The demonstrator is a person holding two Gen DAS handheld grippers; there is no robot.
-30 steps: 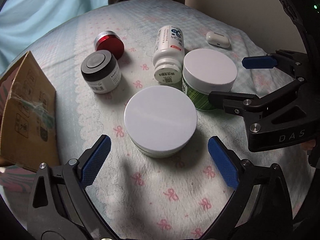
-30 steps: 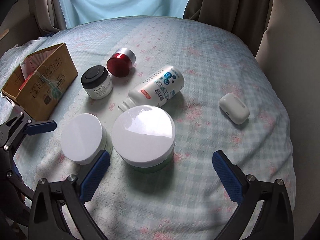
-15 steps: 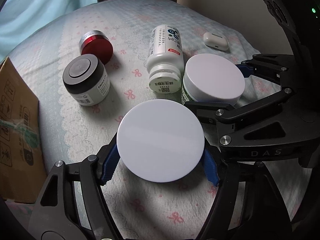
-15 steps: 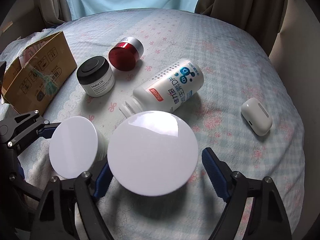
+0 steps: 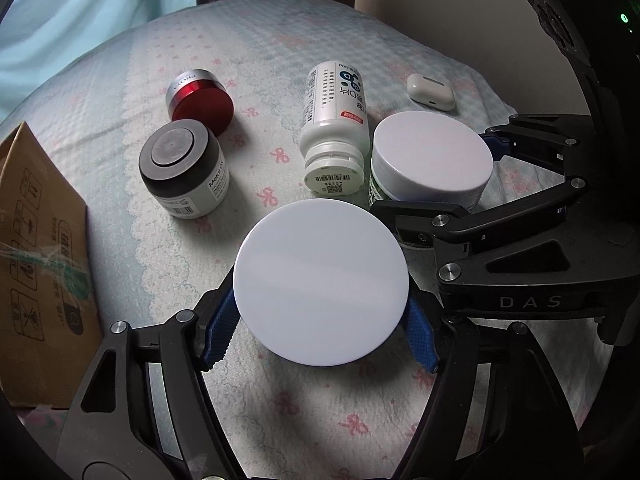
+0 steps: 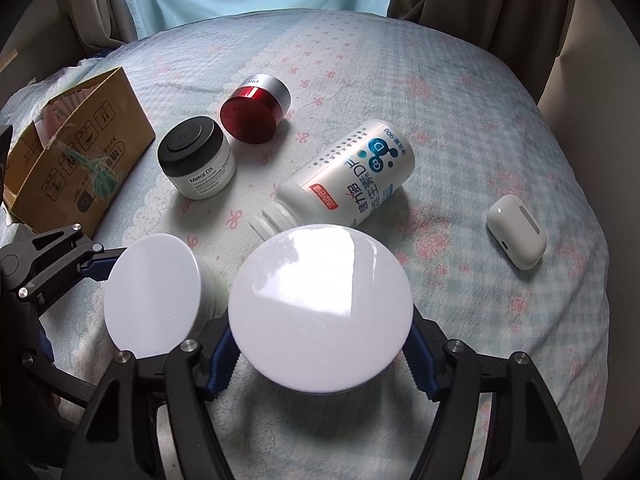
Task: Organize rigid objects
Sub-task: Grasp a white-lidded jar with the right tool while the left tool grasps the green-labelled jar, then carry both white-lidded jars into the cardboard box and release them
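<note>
My left gripper (image 5: 320, 330) is shut on a flat white-lidded jar (image 5: 321, 282), which also shows in the right wrist view (image 6: 152, 290). My right gripper (image 6: 320, 350) is shut on a taller white-lidded jar with a green label (image 6: 320, 308); it also shows in the left wrist view (image 5: 430, 160). Both jars stand side by side on the bed. Behind them lie a white pill bottle (image 6: 348, 178) on its side, a black-lidded jar (image 6: 196, 158), a tilted red-lidded jar (image 6: 256, 110) and a white earbud case (image 6: 516, 232).
An open cardboard box (image 6: 76, 156) stands at the left on the bedspread (image 6: 400, 80); it also shows in the left wrist view (image 5: 36, 264). Curtains hang behind the bed, a wall is at the right.
Both grippers moved forward around their jars and closed from wide open onto them. The other objects have not moved.
</note>
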